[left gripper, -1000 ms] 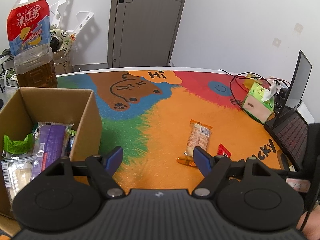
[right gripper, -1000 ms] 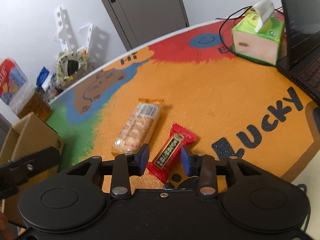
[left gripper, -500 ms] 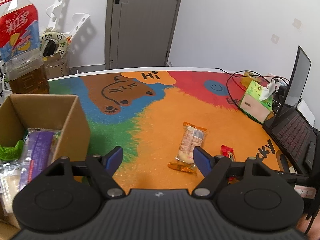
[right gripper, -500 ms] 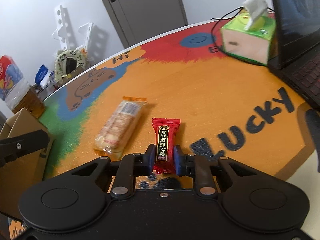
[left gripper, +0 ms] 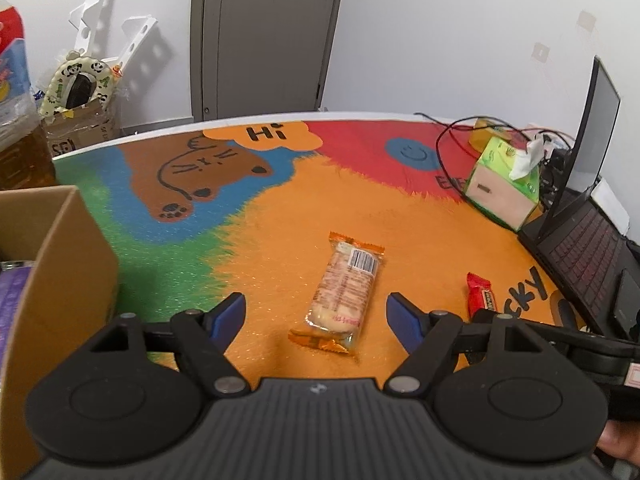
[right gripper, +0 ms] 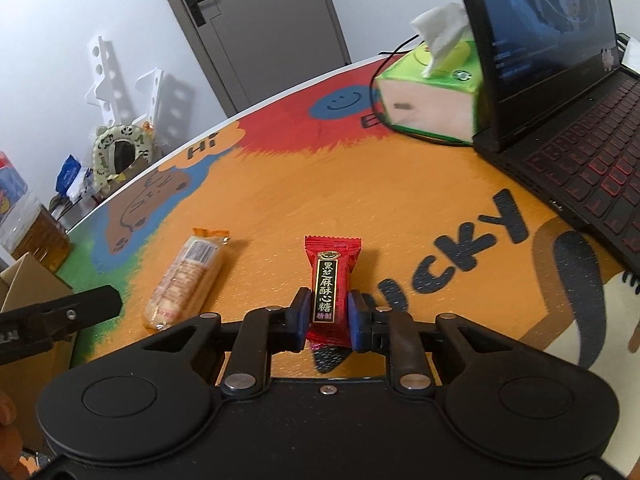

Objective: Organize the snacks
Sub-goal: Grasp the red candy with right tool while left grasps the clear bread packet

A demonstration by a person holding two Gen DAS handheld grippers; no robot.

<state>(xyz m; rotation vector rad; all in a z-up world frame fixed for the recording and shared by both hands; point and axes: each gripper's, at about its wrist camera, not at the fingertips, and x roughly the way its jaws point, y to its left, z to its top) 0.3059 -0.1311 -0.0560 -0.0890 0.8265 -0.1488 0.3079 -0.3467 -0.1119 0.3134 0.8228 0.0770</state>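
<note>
Right claw [right gripper: 329, 316] clamped on red candy [right gripper: 330, 280], lower end hidden; left claw [left gripper: 316, 314] gaping, empty, over biscuit pack [left gripper: 344, 292]; "Hi", "LUCKY" readable on tabletop [left gripper: 280, 220]

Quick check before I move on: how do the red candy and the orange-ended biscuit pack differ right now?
The red candy is clamped between the right gripper's pads; the biscuit pack lies free on the mat, ahead of the open left gripper. The candy wrapper is opaque red with gold lettering; the biscuit pack is clear with orange ends and a barcode. The candy is shorter and slimmer. Both are sealed single snacks outside the cardboard box.
</note>
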